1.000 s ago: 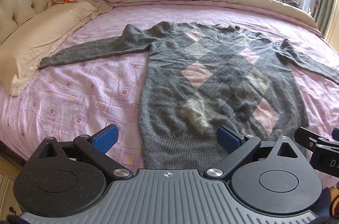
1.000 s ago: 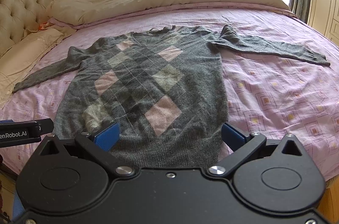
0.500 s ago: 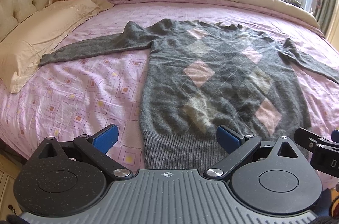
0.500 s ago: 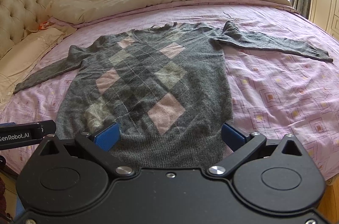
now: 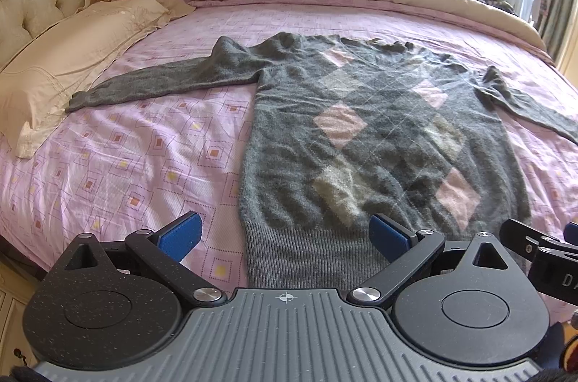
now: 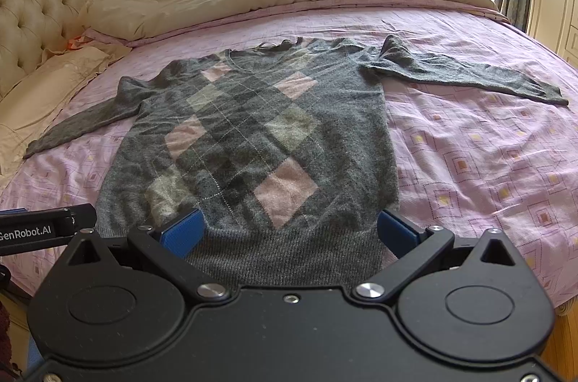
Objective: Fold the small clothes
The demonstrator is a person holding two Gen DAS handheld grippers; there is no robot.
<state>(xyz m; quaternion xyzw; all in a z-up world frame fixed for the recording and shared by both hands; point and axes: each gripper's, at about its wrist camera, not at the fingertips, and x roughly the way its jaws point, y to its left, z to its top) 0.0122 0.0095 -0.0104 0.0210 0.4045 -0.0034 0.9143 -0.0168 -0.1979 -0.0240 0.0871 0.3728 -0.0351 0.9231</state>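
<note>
We hold both grippers wide-jawed and empty at the hem of the sweater (image 5: 361, 136), spread flat on the bed (image 5: 126, 158), its length running away; left gripper (image 5: 285, 234) nearer the left corner, right gripper (image 6: 289, 230) the right.

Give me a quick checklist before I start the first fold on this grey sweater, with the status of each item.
1. Sweater lying flat on the bed sheet, front up: ok.
2. Both sleeves spread out to the sides, not tucked under the body: ok.
3. Left gripper open and holding nothing: ok.
4. Right gripper open and holding nothing: ok.
5. Ribbed hem close in front of both grippers, apparently within easy reach: ok.
6. Body smooth: not ok, light ripples show on the left side in the left wrist view.
</note>
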